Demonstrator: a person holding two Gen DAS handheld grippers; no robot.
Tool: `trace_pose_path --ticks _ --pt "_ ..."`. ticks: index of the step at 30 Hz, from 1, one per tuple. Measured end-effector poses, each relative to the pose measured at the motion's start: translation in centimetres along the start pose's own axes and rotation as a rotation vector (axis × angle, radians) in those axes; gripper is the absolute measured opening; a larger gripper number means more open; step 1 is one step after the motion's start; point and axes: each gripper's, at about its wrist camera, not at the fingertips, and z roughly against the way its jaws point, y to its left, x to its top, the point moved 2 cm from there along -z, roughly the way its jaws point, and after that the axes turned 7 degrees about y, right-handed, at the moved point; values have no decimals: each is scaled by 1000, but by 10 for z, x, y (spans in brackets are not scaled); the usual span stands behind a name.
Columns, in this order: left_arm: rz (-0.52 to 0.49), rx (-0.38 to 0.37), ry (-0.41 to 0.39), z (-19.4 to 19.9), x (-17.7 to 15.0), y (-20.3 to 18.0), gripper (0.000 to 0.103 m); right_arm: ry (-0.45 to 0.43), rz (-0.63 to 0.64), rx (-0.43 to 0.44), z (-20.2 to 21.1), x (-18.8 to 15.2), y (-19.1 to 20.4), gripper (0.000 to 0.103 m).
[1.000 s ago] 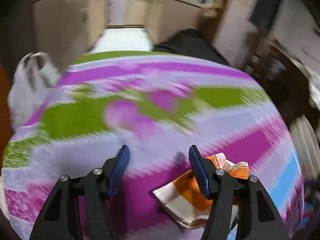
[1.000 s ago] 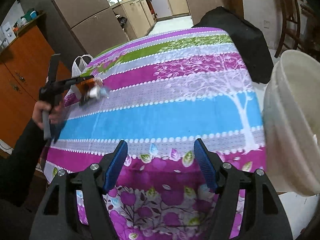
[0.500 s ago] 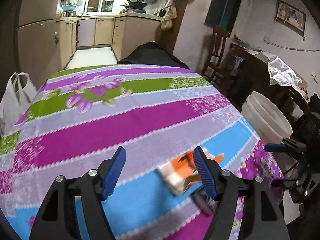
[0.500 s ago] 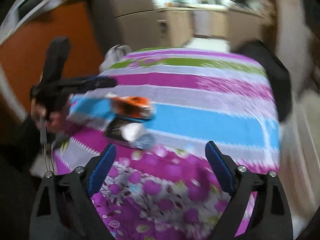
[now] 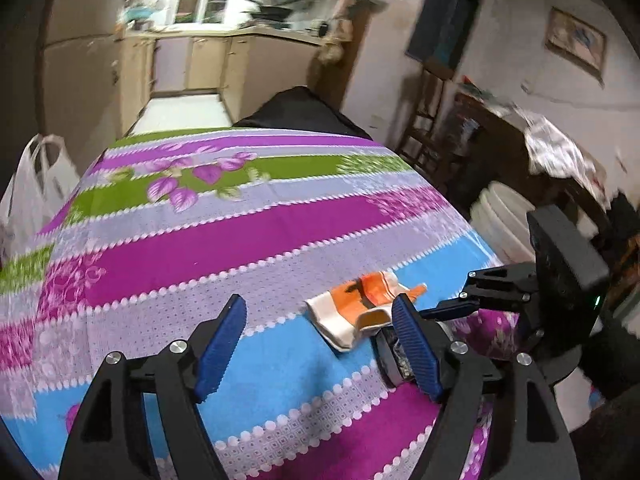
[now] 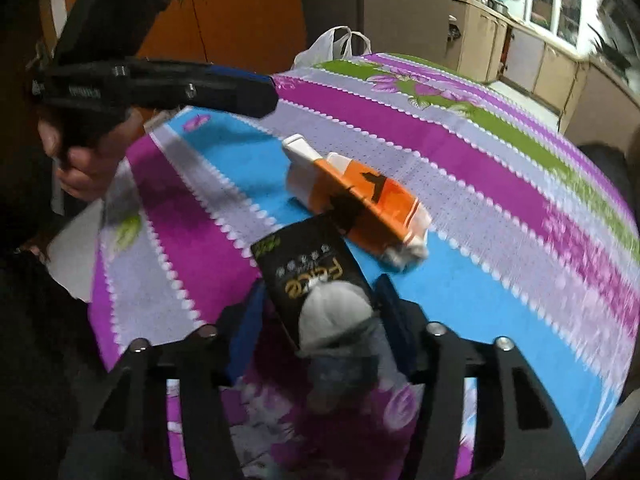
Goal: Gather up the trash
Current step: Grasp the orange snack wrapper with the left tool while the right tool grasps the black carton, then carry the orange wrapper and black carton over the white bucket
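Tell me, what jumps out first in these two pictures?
The striped tablecloth in purple, green and blue fills both views. On its blue stripe lies an orange and white wrapper. Nearer, the right gripper, whose jaws have just been closing, holds a black packet between its fingers.

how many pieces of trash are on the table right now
2: an orange-and-white wrapper lying on the blue stripe, and a black packet beside it, between the right gripper's fingers. More may be hidden.

orange carton (image 6: 360, 204) ahead, tablecloth (image 5: 240, 232) beyond bare, bucket (image 5: 504, 220) beside
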Motion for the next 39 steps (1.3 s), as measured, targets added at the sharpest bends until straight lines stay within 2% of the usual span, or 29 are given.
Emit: trace_pose_path --ticks 5,7,9,11,14,16,18,19,20,21,22,26,29,34,39 --pt "-225 -7 10 -3 -6 -28 79 -26 -100 -59 22 -38 12 45" --pt "-362 5 -10 -3 -11 -45 79 -44 -161 -68 33 -52 15 44" --pt "-452 14 -33 -5 -14 -56 78 -69 -239 -74 43 -66 14 44" --pt "-497 -11 -16 -12 -16 -60 69 -98 -319 -82 52 -77 10 44" --pt "-559 2 45 -34 -19 -66 55 -142 -439 -80 62 -89 3 44" --pt "-559 22 83 -50 -18 -64 52 -143 -469 -79 64 -90 -2 44" --pt "-556 11 123 -62 -18 -61 42 -138 -480 -83 65 -86 -4 44" --pt "-552 8 141 -67 -19 -60 27 -133 -483 -87 64 -84 -4 44" --pt "-545 19 140 -69 -19 -59 19 -130 -489 -93 64 -81 -5 44" --pt "-529 9 132 -69 -19 -58 18 -130 -496 -95 66 -80 -7 44" --pt "-497 -21 136 -68 -17 -56 12 -133 -504 -96 67 -77 -9 44" --pt "-393 14 84 -52 -5 -53 10 -139 -525 -113 74 -67 -18 44" --pt "-324 37 4 -30 14 -58 10 -149 -531 -121 87 -59 -24 44" --pt "-223 88 -101 -8 61 -79 10 -205 -542 -124 116 -41 -37 44" --pt "-224 114 -153 -5 111 -120 10 -269 -570 -135 155 -31 -54 44"
